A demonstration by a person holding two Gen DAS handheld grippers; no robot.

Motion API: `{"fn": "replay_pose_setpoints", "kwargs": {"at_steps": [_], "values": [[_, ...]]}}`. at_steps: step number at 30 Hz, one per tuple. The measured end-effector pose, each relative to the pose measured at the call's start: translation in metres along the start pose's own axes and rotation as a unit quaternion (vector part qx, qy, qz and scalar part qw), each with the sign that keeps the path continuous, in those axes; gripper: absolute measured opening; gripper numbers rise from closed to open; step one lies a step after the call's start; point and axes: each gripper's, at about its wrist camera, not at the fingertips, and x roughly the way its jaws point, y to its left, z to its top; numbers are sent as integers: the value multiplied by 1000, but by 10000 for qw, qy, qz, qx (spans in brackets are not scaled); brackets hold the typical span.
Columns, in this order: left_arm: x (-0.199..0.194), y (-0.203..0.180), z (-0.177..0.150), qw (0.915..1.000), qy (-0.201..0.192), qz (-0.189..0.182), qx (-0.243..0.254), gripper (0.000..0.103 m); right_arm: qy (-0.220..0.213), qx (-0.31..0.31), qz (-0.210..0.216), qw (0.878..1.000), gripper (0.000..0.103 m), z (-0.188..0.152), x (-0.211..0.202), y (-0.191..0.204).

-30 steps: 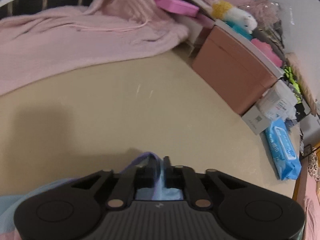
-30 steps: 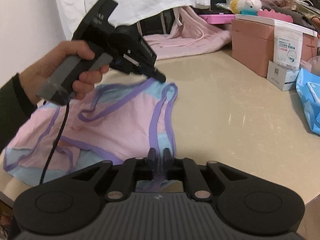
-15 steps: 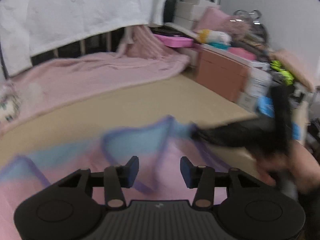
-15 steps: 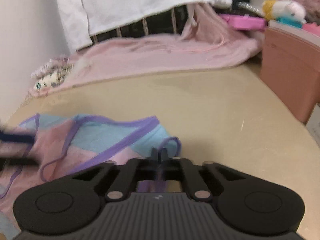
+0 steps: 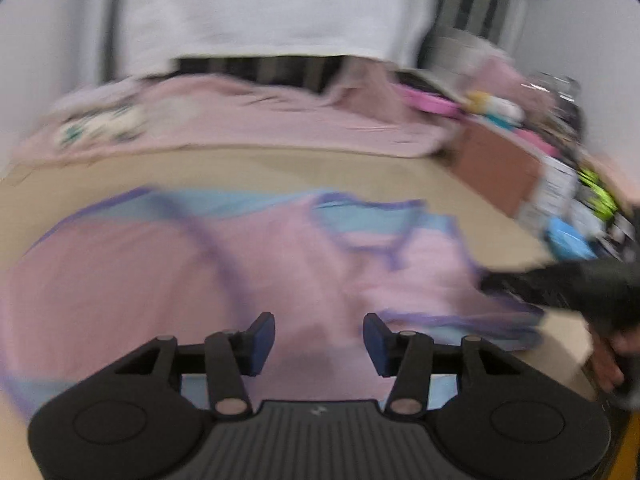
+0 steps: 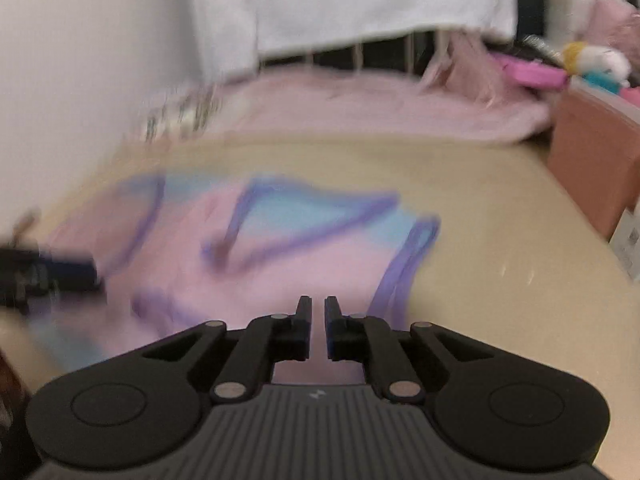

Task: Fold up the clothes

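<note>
A pink and light-blue garment with purple trim (image 5: 248, 264) lies spread on the beige table (image 5: 280, 168); it also shows in the right wrist view (image 6: 280, 256). My left gripper (image 5: 319, 340) is open and empty just above the garment's near part. My right gripper (image 6: 318, 330) has its jaws slightly apart over the garment's near edge, with nothing seen between them. The right gripper shows at the right of the left wrist view (image 5: 560, 284), at the garment's right edge. Both views are blurred by motion.
A pink blanket (image 5: 260, 124) lies along the table's far side under a white cloth (image 5: 260, 8). A brown box (image 6: 600, 160) with toys on top stands at the right, with small boxes and a blue pack (image 5: 568, 240) beside it.
My left gripper let go of the garment's strap, opened and pulled back. My right gripper, shut on the garment's edge before, now has its jaws slightly apart. The garment lies flatter.
</note>
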Motion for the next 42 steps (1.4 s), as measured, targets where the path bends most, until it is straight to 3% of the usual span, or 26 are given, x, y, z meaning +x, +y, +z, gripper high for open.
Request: {"fn": "replay_pose_setpoints", "kwargs": {"at_steps": [2,3,6,7,8,10,12,13,14,15,23,25,28,29,32,34,37,42], "values": [[-5,18,-1,9994,35,113,-336,46,199,-47,-253,9995,6,-4,3,5],[-7,18,1,9994,-16,-28,-356,46,225,42,-340,9992,7,-2,2,3],[4,-2,9,9984,-155,-453,-296,47,-136,65,713,9973,14,26,-5,14],[13,-10,9,9979,-143,-524,-358,47,-32,70,1032,9946,24,38,6,20],[21,-18,10,9973,-132,-595,-419,47,80,78,1346,9908,26,49,17,26],[39,-30,7,9968,-18,-560,-566,45,429,38,1534,9872,26,66,47,36],[49,-38,3,9976,21,-364,-581,40,771,45,1682,9827,19,76,71,41],[51,-40,1,9979,-10,-288,-584,27,939,68,1767,9798,5,79,81,43],[52,-39,0,9972,-16,-341,-667,5,910,48,1792,9796,3,81,80,45],[51,-36,-1,9961,-16,-430,-772,4,871,27,1814,9795,3,83,78,46],[46,-6,-10,9774,-123,-1105,-1799,4,500,-138,1866,9811,5,99,74,57],[45,2,-12,9701,-154,-1270,-2061,12,352,-152,1770,9835,5,95,70,58],[38,11,-12,9678,-147,-1235,-2190,39,123,-170,1622,9865,8,90,65,60],[34,14,-12,9677,-130,-1211,-2208,39,47,-176,1573,9874,12,88,63,60],[6,28,-12,9769,-216,-1221,-1739,39,-360,-235,1333,9901,27,81,42,57],[-19,39,-19,9871,-468,-932,-1215,41,-649,-484,1201,9895,27,70,10,53],[-44,56,-35,9957,-694,-403,-473,41,-459,-665,1338,9877,27,42,-14,60],[-50,74,-56,9979,-487,-29,-437,31,-49,-720,1378,9878,24,4,7,84]]}}
